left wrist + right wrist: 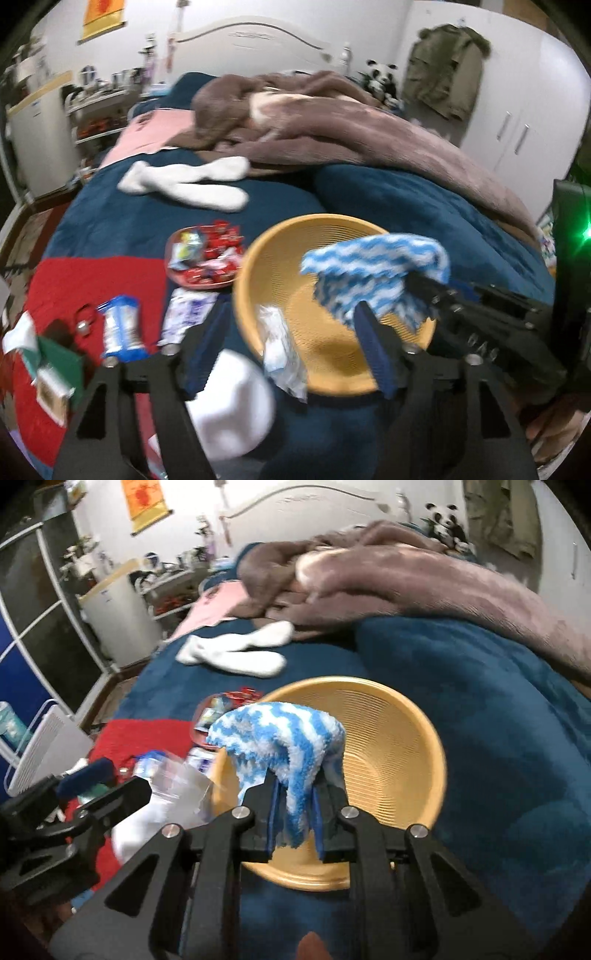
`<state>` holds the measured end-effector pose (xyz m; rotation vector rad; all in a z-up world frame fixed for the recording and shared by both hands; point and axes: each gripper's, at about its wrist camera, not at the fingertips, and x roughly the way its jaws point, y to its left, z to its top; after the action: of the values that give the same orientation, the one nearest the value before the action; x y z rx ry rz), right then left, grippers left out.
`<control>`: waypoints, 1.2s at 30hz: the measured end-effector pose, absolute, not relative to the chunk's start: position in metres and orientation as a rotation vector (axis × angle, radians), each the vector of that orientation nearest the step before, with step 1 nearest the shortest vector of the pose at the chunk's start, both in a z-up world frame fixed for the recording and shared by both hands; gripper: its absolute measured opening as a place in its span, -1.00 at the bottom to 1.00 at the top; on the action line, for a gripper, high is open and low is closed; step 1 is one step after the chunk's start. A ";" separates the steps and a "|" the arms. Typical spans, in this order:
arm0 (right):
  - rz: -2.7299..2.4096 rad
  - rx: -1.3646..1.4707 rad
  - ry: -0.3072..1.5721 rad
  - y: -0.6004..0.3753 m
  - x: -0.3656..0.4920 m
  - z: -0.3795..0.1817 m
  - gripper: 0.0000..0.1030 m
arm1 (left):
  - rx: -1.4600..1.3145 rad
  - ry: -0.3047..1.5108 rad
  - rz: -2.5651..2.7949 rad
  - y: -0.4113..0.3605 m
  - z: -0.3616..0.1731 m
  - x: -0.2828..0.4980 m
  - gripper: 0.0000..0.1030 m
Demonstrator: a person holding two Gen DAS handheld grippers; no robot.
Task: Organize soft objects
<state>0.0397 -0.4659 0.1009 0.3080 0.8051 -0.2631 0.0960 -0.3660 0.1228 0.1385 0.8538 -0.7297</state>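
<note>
A yellow plastic basket (pixel 258 280) (pixel 399 738) sits on the dark blue bed cover. My right gripper (pixel 293 794) is shut on a fluffy blue-and-white sock (pixel 280 738) and holds it over the basket; this sock (pixel 373 273) and gripper (pixel 424 291) also show in the left wrist view. My left gripper (pixel 291 332) is open, with a white soft object (pixel 232 402) in a clear bag (pixel 280 350) between its fingers at the basket's near rim. A pair of white socks (pixel 192 181) (pixel 240 650) lies farther up the bed.
A red dish of wrapped sweets (pixel 207 258) sits left of the basket. Snack packets (pixel 122 328) and small items lie on a red cloth (pixel 92 277). A brown blanket (pixel 332 122) is heaped at the bed's head. Shelves and a cabinet stand at left.
</note>
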 end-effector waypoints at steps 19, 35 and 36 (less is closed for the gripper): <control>-0.357 0.382 0.779 -0.511 0.028 0.083 0.95 | 0.282 0.909 -0.700 -0.387 0.101 0.097 0.99; -0.285 0.297 0.760 -0.417 0.051 0.104 0.97 | 0.149 0.843 -0.541 -0.256 0.115 0.100 0.99; -0.280 0.291 0.759 -0.408 0.053 0.105 0.97 | 0.122 0.839 -0.527 -0.242 0.115 0.099 0.99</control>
<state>0.0530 -0.4079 0.1049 0.2912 0.7588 -0.2799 0.0994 -0.2419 0.1154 0.1216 0.8390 -0.5266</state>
